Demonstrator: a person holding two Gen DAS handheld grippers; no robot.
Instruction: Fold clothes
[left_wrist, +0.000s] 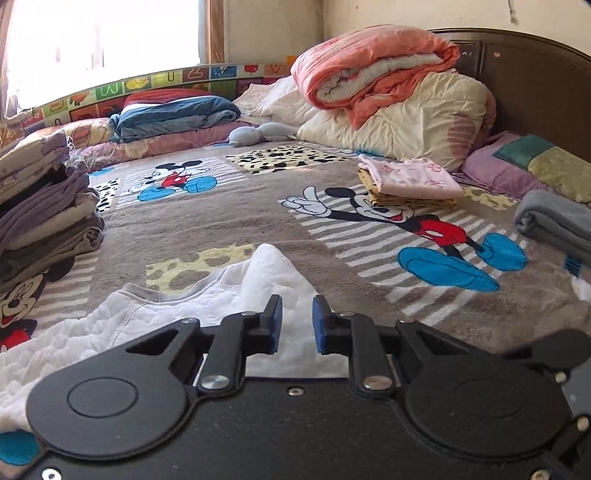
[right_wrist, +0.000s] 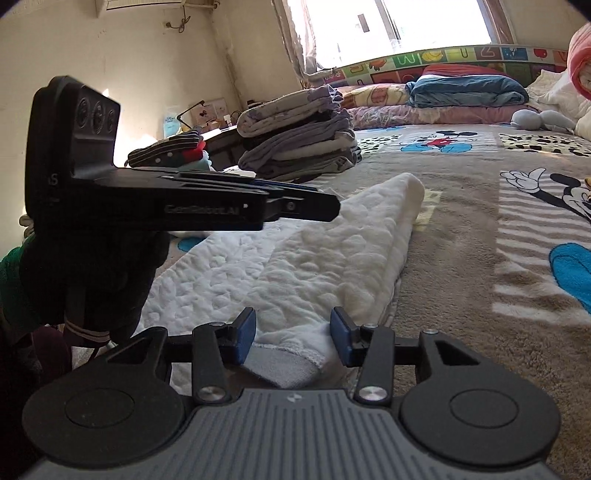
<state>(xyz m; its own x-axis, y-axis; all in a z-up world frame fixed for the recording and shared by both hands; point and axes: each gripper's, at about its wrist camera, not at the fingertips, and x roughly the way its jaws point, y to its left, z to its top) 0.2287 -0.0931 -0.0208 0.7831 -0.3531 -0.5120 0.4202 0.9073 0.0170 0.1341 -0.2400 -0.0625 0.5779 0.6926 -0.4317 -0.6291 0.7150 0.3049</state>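
A white quilted garment (left_wrist: 273, 280) lies on the Mickey Mouse bedspread (left_wrist: 240, 218), partly folded into a long ridge (right_wrist: 354, 251). My left gripper (left_wrist: 298, 323) has its blue pads drawn close with white cloth pinched between them, and the cloth rises in a peak just ahead. In the right wrist view the left gripper (right_wrist: 332, 208) hangs over the garment with the cloth's edge pulled taut to its tip, and a dark-gloved hand (right_wrist: 92, 273) holds it. My right gripper (right_wrist: 293, 338) sits at the near end, its pads closed on the bunched cuff (right_wrist: 291, 363).
A tall stack of folded clothes (left_wrist: 44, 221) (right_wrist: 303, 144) stands at the bed's left edge. A folded pink and yellow pile (left_wrist: 410, 181) and a grey roll (left_wrist: 554, 218) lie right. Duvets (left_wrist: 388, 96) lean on the dark headboard (left_wrist: 535, 85).
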